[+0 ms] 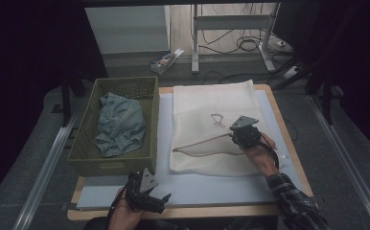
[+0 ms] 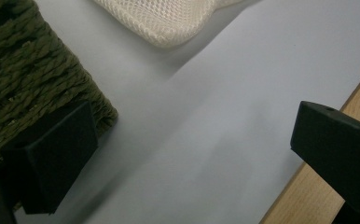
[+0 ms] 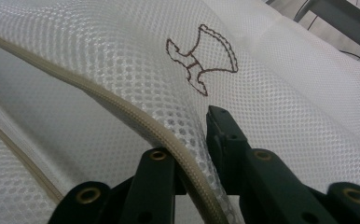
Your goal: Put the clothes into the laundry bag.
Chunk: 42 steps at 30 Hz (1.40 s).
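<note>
The right tongs [image 3: 194,154] hold the mesh bag [image 1: 212,124] at its zipper edge [image 3: 122,112]; it looks soft, light, best gripped there. The left tongs [image 2: 192,154] are wide open.

A green woven basket [image 1: 85,143] stands on the left of the bench [image 1: 288,143], just beside the pale grey mat [image 1: 212,184] that covers most of the wooden top. Inside the basket lies a crumpled, faded blue-green garment [image 1: 121,123] — denim-like, though the fabric is hard to tell. Beyond the bench, on the floor, a small open box [image 1: 165,61] sits near a metal table frame [image 1: 231,21], with dark cables [image 1: 248,44] looped under it.
</note>
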Motion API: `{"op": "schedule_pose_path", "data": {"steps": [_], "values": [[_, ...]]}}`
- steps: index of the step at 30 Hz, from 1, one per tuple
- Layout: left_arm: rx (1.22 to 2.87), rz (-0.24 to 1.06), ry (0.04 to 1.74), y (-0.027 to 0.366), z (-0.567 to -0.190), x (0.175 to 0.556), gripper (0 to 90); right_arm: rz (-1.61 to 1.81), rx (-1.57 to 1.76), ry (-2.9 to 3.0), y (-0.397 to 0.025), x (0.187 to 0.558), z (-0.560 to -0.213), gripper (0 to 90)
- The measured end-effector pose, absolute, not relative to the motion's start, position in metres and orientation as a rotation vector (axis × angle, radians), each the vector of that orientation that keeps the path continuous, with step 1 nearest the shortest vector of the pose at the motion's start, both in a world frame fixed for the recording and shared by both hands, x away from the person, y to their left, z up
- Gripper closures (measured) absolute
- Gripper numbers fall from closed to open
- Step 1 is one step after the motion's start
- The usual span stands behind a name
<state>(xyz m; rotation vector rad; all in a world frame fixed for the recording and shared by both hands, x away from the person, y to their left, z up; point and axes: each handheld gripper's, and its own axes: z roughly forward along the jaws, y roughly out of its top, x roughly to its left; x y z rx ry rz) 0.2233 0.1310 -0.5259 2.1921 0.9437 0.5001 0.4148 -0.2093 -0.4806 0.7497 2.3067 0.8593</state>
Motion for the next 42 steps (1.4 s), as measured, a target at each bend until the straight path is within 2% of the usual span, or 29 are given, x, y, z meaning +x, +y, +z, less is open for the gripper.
{"op": "schedule_pose_path", "data": {"steps": [7, 42], "values": [[2.189, 0.502, 0.944, 0.131, -0.525, 0.223, 0.3, 0.904, 0.736, 2.319, -0.207, 0.416, -0.471, 85.2], [2.186, 0.513, 0.945, 0.131, -0.525, 0.222, 0.4, 1.017, 0.744, 2.242, -0.199, 0.426, -0.429, 85.8]]}}
